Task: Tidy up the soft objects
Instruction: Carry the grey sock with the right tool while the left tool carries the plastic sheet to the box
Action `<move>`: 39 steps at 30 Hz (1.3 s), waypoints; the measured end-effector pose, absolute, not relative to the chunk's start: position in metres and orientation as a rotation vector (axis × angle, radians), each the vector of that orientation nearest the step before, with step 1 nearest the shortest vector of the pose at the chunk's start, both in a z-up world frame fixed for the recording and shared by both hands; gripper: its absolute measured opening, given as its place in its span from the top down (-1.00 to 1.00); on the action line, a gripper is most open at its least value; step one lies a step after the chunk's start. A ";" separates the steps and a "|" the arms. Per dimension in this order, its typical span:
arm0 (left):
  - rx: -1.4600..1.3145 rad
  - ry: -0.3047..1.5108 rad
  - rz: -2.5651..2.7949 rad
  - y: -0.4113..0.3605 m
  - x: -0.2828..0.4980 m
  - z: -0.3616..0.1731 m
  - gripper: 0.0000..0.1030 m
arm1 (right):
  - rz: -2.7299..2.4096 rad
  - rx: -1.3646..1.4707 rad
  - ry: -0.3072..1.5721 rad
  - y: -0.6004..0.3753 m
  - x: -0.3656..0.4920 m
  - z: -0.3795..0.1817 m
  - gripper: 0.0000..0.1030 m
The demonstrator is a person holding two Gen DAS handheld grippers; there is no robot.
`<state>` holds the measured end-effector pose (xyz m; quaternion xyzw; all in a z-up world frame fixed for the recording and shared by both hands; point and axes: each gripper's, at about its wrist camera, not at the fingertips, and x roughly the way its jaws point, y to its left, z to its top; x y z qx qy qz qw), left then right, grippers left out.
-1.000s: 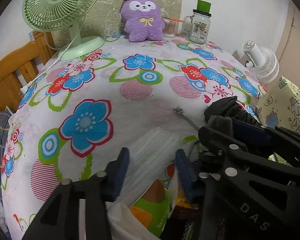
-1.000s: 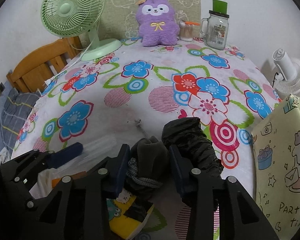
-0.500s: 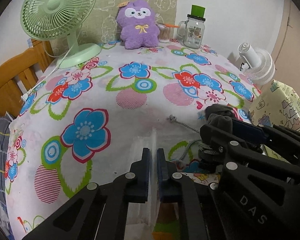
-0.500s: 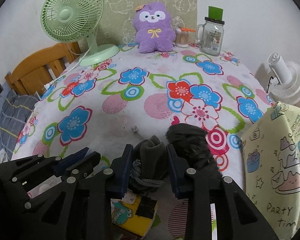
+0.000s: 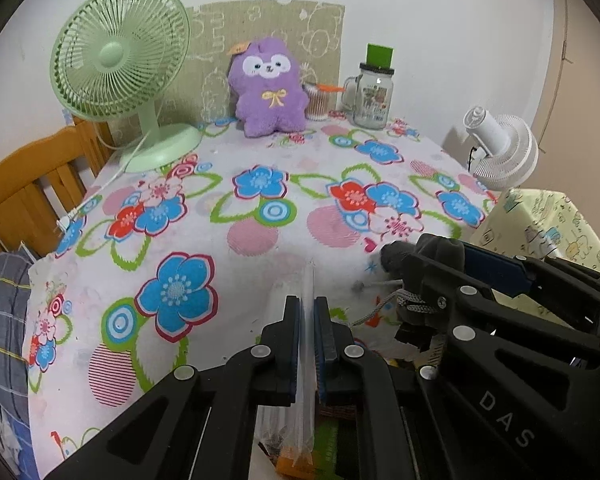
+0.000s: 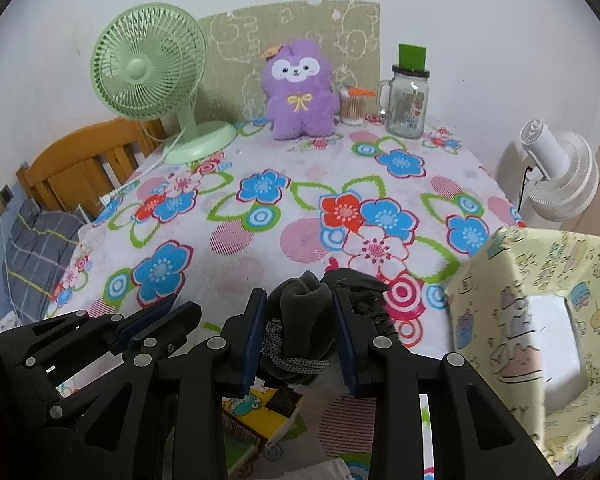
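Observation:
My left gripper (image 5: 308, 312) is shut on a clear plastic bag (image 5: 309, 280), pinched thin between the blue pads and lifted above the near edge of the flowered table (image 5: 260, 208). My right gripper (image 6: 298, 304) is shut on a dark grey drawstring pouch (image 6: 304, 300) with a grey braided cord (image 6: 288, 360). The right gripper also shows in the left wrist view (image 5: 440, 264), just right of the left one. A black crumpled soft item (image 6: 364, 296) lies on the table behind the pouch. A purple plush toy (image 6: 300, 92) sits at the far edge.
A green desk fan (image 6: 152, 76) stands far left, a glass jar (image 6: 408, 104) and a swab cup (image 6: 352, 108) far right. A white fan (image 6: 560, 176) and a pale yellow printed box (image 6: 540, 320) are on the right. A wooden chair (image 6: 84, 160) is left. Colourful packets (image 6: 256, 408) lie below the grippers.
My left gripper closed on the clear plastic bag and lifted it. Both grippers rose and drew back from the table; the right kept its grip on the pouch.

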<state>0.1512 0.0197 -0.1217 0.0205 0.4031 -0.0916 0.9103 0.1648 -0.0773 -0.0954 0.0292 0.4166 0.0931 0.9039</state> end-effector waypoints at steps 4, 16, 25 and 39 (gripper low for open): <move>0.044 0.805 -0.185 0.014 0.143 -0.110 0.93 | 0.191 0.064 0.834 -0.084 0.157 -0.082 0.30; 0.048 0.751 -0.182 0.000 0.118 -0.082 0.93 | 0.184 0.071 0.775 -0.100 0.131 -0.053 0.30; 0.058 0.712 -0.162 -0.011 0.102 -0.066 0.93 | 0.182 0.079 0.737 -0.115 0.113 -0.037 0.30; 0.075 0.674 -0.178 -0.040 0.087 -0.051 0.93 | 0.153 0.091 0.697 -0.149 0.094 -0.023 0.30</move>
